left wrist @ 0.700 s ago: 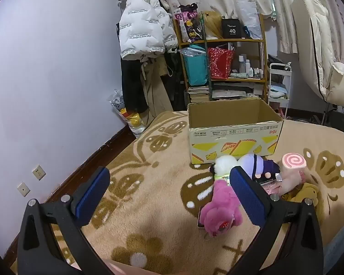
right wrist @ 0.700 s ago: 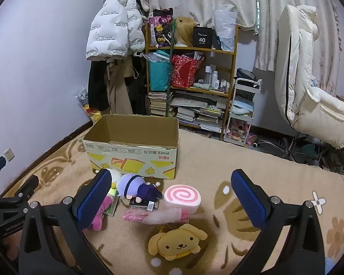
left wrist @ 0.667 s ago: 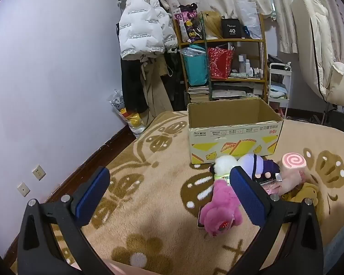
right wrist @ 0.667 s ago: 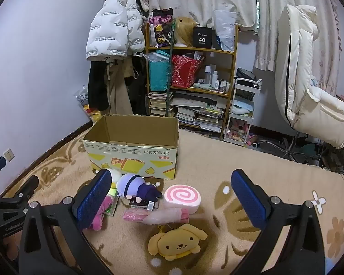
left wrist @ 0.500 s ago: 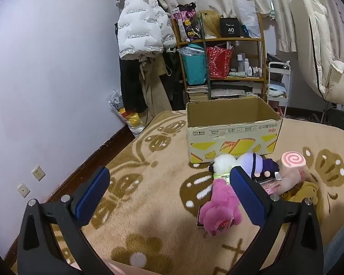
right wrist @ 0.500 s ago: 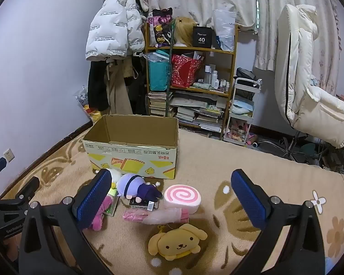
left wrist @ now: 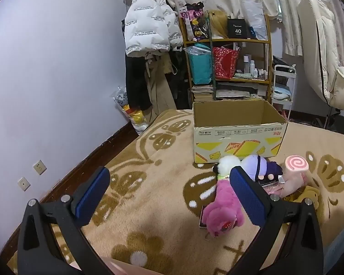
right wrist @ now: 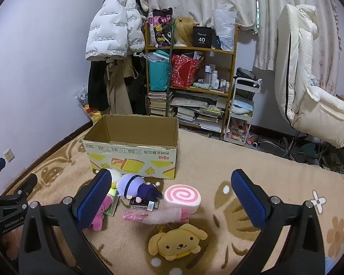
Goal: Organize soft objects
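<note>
An open cardboard box [left wrist: 238, 133] [right wrist: 133, 151] stands on a tan patterned blanket. In front of it lie soft toys: a pink plush [left wrist: 222, 213], a purple-and-white doll [right wrist: 135, 186] [left wrist: 259, 167], a pink swirl roll cushion [right wrist: 182, 198] [left wrist: 295, 165], a pink wrapped bundle [right wrist: 156, 216] and a yellow dog plush [right wrist: 177, 243]. My left gripper [left wrist: 169, 192] hovers open above the blanket, left of the toys. My right gripper [right wrist: 172, 194] is open above the pile, nothing between its blue pads [right wrist: 247, 199].
A wall with sockets [left wrist: 40, 167] runs along the left. Behind the box are a cluttered wooden shelf [right wrist: 190, 78], hanging coats [right wrist: 112, 36], a white trolley [right wrist: 243, 112] and a cream recliner [right wrist: 309, 91]. The left gripper's body [right wrist: 9, 204] shows at the right view's left edge.
The left wrist view has shifted slightly, with the box and toys sitting a touch lower and left in frame. Both grippers stay open and empty.
</note>
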Motion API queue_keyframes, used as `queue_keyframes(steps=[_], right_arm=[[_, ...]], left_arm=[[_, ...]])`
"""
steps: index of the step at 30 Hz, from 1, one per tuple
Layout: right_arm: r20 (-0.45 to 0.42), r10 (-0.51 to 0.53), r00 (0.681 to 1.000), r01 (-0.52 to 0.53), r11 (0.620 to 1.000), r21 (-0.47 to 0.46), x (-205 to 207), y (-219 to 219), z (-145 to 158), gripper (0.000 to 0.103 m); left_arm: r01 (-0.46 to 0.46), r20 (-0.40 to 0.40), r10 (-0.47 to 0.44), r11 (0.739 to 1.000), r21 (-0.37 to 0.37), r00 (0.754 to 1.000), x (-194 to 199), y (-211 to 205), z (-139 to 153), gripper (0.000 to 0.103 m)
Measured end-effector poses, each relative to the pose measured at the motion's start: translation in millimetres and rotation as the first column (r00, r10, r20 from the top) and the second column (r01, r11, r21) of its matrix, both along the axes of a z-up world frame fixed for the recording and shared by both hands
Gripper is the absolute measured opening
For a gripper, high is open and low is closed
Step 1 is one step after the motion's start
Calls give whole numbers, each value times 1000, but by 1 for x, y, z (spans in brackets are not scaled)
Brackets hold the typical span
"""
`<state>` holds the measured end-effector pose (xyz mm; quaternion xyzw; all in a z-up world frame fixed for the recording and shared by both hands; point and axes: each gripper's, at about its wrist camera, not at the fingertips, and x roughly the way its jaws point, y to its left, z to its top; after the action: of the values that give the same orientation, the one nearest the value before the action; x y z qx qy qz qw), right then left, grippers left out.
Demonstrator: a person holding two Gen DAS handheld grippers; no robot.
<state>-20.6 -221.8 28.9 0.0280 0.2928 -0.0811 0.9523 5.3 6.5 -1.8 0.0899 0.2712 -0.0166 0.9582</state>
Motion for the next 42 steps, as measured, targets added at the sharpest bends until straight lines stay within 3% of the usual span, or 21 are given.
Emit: queue_keyframes(steps=[42], right_arm=[[2, -2, 1000, 2, 1000, -4, 0, -1, 0, 103]], left_arm=[[-22, 1, 22, 1000, -16, 1000, -1, 4, 3, 103]])
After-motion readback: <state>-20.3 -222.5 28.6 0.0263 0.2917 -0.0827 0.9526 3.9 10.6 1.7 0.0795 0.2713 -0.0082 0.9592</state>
